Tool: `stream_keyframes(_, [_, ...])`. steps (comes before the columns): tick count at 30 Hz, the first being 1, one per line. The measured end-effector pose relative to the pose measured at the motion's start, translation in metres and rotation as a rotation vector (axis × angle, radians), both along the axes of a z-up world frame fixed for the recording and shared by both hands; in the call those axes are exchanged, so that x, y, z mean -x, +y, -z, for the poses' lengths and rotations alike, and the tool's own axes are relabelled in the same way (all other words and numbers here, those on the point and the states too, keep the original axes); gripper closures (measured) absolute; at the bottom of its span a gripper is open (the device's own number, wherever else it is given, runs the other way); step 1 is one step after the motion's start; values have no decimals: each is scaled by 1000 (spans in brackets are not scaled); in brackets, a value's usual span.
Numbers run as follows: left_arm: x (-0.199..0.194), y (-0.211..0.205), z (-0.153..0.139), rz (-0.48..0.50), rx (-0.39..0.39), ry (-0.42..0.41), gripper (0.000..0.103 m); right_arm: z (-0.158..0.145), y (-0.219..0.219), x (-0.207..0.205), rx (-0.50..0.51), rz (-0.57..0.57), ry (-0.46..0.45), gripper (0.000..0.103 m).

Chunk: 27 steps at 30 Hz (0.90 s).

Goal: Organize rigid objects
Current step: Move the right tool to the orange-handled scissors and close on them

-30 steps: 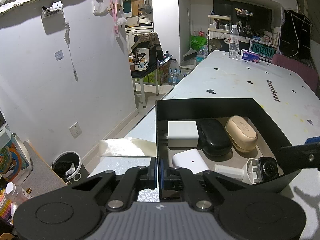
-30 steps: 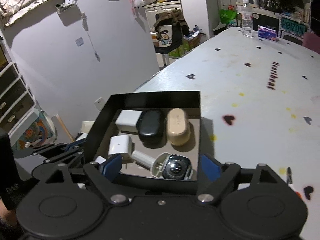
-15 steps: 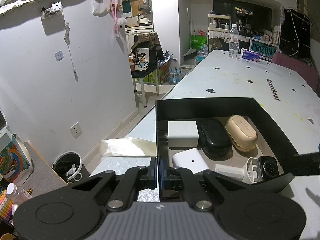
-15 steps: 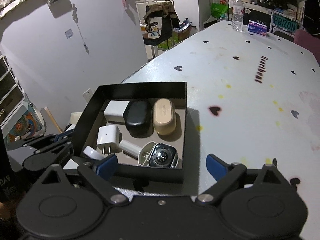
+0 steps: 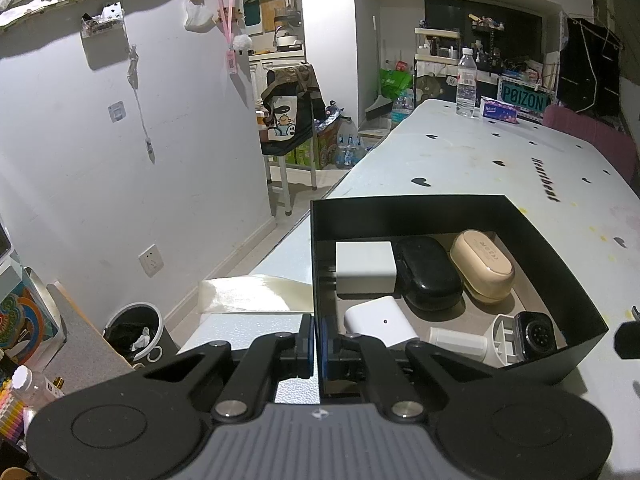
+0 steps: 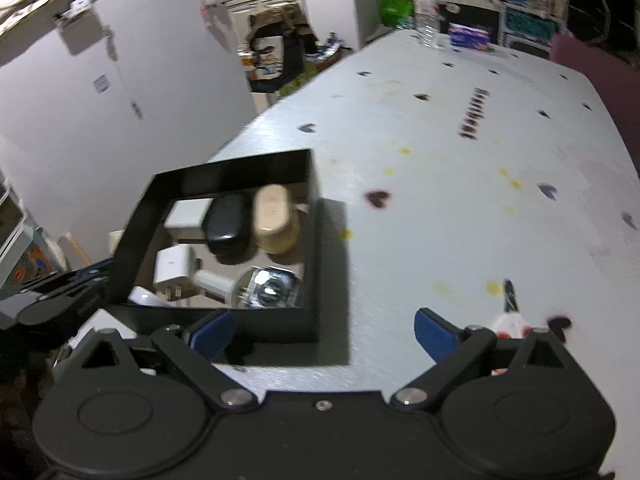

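Fingers of the left gripper [image 5: 316, 340] are clenched on the near-left wall of the black box [image 5: 552, 264], which is set on the desk [image 6: 440, 184]; the right gripper [image 6: 324, 330], just opened wider, is released. Chargers and cases are already packed inside. One small item [image 6: 510, 316] is left outside, near right.

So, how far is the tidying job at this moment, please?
Mostly done: the open black box already holds a beige oval case, a black oval case, white chargers and a smartwatch. In hand: the left tongs are shut on the box's near wall. Left: the right tongs, just opened and empty, are near a small white and red item on the table.
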State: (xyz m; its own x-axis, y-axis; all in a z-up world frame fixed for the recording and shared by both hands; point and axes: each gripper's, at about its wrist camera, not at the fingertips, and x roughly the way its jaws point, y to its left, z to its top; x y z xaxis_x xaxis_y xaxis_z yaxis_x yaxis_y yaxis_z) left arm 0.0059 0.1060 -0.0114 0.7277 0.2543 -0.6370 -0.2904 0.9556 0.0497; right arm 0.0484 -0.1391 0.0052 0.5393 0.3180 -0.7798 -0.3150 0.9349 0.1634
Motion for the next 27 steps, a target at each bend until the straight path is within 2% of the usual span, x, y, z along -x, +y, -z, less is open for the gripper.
stream_keyframes(8, [0, -1, 0, -1, -2, 1, 100, 27, -49, -18, 38, 161, 53, 5])
stream_keyframes(10, [0, -1, 0, -1, -2, 1, 100, 28, -64, -24, 31, 213, 49, 0])
stream_keyframes(12, [-1, -1, 0, -2, -2, 1, 100, 32, -79, -30, 32, 266, 58, 0])
stream_keyframes(17, [0, -1, 0, 0, 1, 0, 100, 49, -118, -41, -7, 375, 127, 0])
stream_keyframes(21, [2, 2, 1, 1, 3, -2, 100, 63, -140, -45, 5, 457, 166, 0])
stream_keyframes(24, [2, 2, 1, 1, 4, -1, 100, 67, -142, -45, 31, 485, 170, 10])
stream_keyframes(27, [2, 2, 1, 0, 3, -1, 100, 68, -135, -45, 67, 452, 158, 18])
